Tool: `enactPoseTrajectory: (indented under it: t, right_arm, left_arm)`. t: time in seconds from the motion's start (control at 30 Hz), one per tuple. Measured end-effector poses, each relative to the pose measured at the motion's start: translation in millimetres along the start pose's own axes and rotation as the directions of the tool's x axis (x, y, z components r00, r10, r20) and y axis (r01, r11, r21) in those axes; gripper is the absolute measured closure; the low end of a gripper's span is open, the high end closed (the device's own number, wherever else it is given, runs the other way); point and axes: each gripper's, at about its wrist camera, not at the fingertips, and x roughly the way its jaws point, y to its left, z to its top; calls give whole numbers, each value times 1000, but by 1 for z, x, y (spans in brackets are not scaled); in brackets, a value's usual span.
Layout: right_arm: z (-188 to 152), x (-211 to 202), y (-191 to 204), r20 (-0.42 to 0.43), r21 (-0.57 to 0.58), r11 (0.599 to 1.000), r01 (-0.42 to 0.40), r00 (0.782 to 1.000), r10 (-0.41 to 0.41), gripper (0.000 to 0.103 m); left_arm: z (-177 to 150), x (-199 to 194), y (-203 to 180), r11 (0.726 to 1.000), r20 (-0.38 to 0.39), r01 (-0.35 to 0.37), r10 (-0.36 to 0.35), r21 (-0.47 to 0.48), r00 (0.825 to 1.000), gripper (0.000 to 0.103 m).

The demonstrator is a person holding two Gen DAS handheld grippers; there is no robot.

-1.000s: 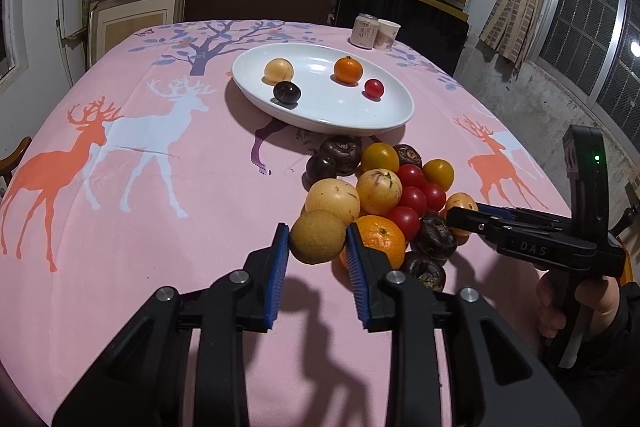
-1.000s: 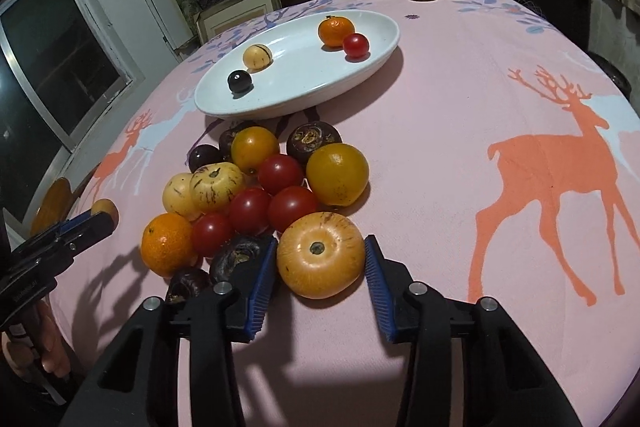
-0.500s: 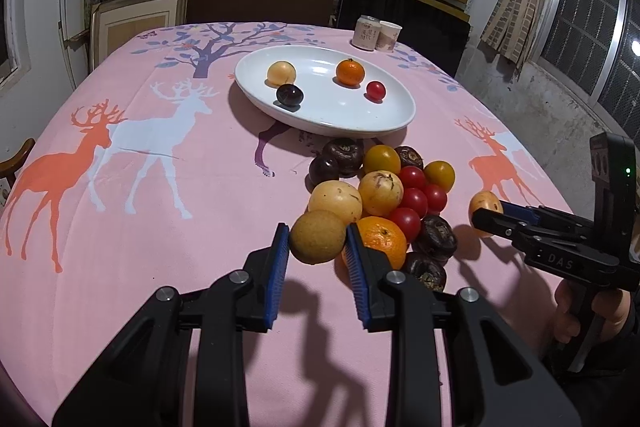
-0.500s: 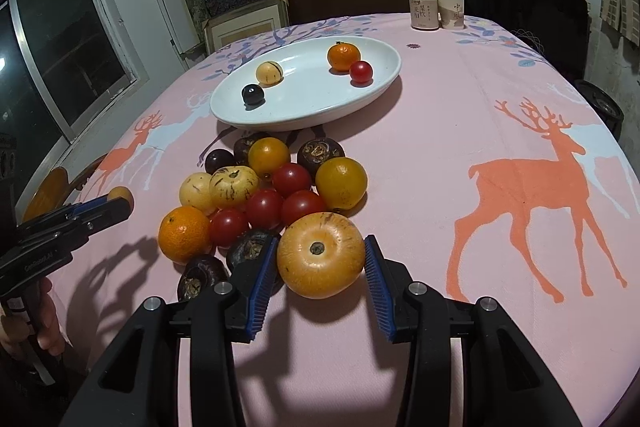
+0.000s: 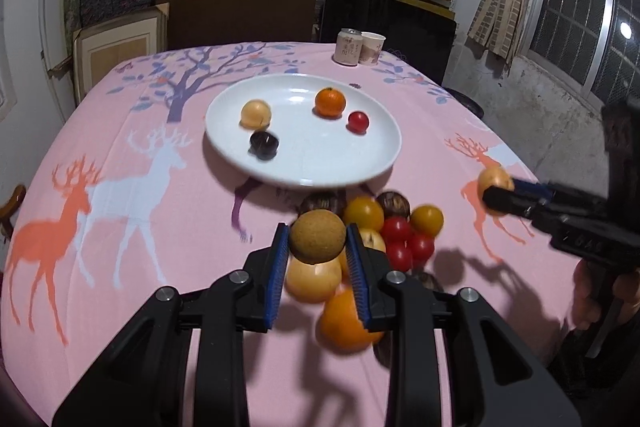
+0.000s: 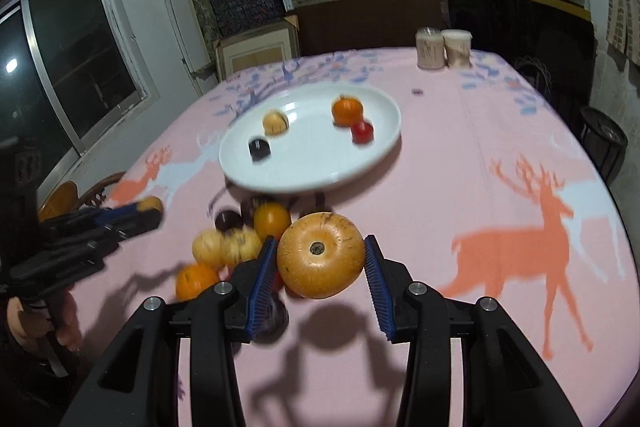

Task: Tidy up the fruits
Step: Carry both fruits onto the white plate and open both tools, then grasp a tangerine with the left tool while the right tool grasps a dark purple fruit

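The left gripper [image 5: 318, 247] pinches a rough brown fruit [image 5: 317, 235] between its blue pads, holding it in the air above a heap of loose fruit [image 5: 394, 231] on the pink deer-print tablecloth [image 5: 132, 227]. The right gripper [image 6: 320, 269] clamps a larger yellow-orange fruit [image 6: 321, 254], stem end toward the camera, also clear of the cloth, with its shadow on the cloth below it. Beyond both lies a white oval plate [image 5: 376, 163] already carrying four pieces: a pale yellow fruit [image 5: 256, 113], a dark one [image 5: 264, 144], a small orange [image 5: 330, 101] and a red tomato [image 5: 358, 121]. A can [image 5: 348, 46] and a paper cup [image 5: 372, 47] stand near the far edge of the table.

The step in hand appears to be carrying both fruits to the plate. To do it well, each should probably be brought in low over the near rim and set down on bare white surface, of which the middle and near side offer plenty, rather than dropped, since round fruit on a shallow dish is likely to roll and knock its neighbours. Coming in side by side, left fruit toward the left half and right toward the right, should keep the two tools from crossing. Grip pressure should stay just firm enough; the yellow-orange fruit looks soft-skinned and could bruise.
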Motion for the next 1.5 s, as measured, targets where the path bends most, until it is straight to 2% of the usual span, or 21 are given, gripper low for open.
enactPoseTrajectory:
  t: [0.13, 0.27, 0.37, 0.5, 0.6, 0.63, 0.7, 0.77, 0.8, 1.0, 1.1, 1.2, 1.27, 1.3, 1.4, 1.5]
  right_arm:
    - [52, 25, 0, -9, -11, 998, -60, 998, 60, 59]
    - [94, 80, -9, -73, 46, 994, -97, 992, 100, 59]
    - [112, 131, -12, -145, 83, 990, -118, 981, 129, 59]
    - [118, 187, -6, -224, 59, 994, -93, 969, 104, 59]
    - [117, 204, -6, -228, 55, 995, -83, 969, 93, 59]
    - [117, 205, -6, -218, 50, 995, -82, 972, 91, 59]
    - [117, 200, -7, -191, 50, 995, -81, 978, 89, 51]
    - [118, 192, -10, -164, 49, 997, -66, 984, 73, 39]
    - [118, 186, -12, -147, 52, 997, -65, 987, 72, 37]
    - [111, 129, -15, -85, 56, 996, -71, 994, 75, 36]
    - [87, 94, -15, -68, 66, 994, -86, 994, 90, 36]
    - [53, 65, -9, -56, 44, 993, -113, 992, 116, 35]
    - [27, 49, -7, -42, 37, 996, -85, 995, 86, 16]
    - [15, 42, -5, -29, 35, 997, -72, 997, 73, 12]
    - [-16, 25, -2, 1, 25, 999, -44, 999, 44, 10]
    - [-35, 18, -3, 2, 66, 996, -56, 998, 56, 10]
  left_arm:
    - [37, 43, -8, 999, -38, 6, -5, 38, 999, 75]
    - [62, 96, -9, 998, -96, 12, -7, 60, 995, 75]
    - [73, 132, -5, 999, -148, 22, -14, 48, 989, 75]
    - [79, 156, 1, 999, -177, 14, -6, 43, 984, 74]
    - [80, 158, 10, 1000, -164, 12, -9, 16, 986, 49]
    - [80, 156, 12, 1000, -154, 12, -9, 13, 988, 46]
    - [79, 152, 14, 1000, -146, 7, -4, 21, 989, 45]
    - [78, 144, 14, 1000, -133, -4, 7, 21, 991, 37]
    - [78, 139, 14, 1000, -118, -8, 10, 20, 993, 31]
    - [65, 92, 11, 1000, -54, -9, 10, 29, 999, 29]
    - [42, 64, 10, 999, -34, -22, 23, 39, 999, 17]
    - [11, 42, 11, 1000, -43, 2, -1, 23, 999, 16]
    - [-11, 32, 8, 1000, -62, 3, -2, 23, 998, 14]
    - [-23, 27, 6, 1000, -67, 2, 0, 27, 998, 13]
    - [-49, 19, -3, 998, -74, -15, 20, 60, 997, 11]
    - [-63, 21, -9, 997, -83, -41, 46, 58, 995, 10]
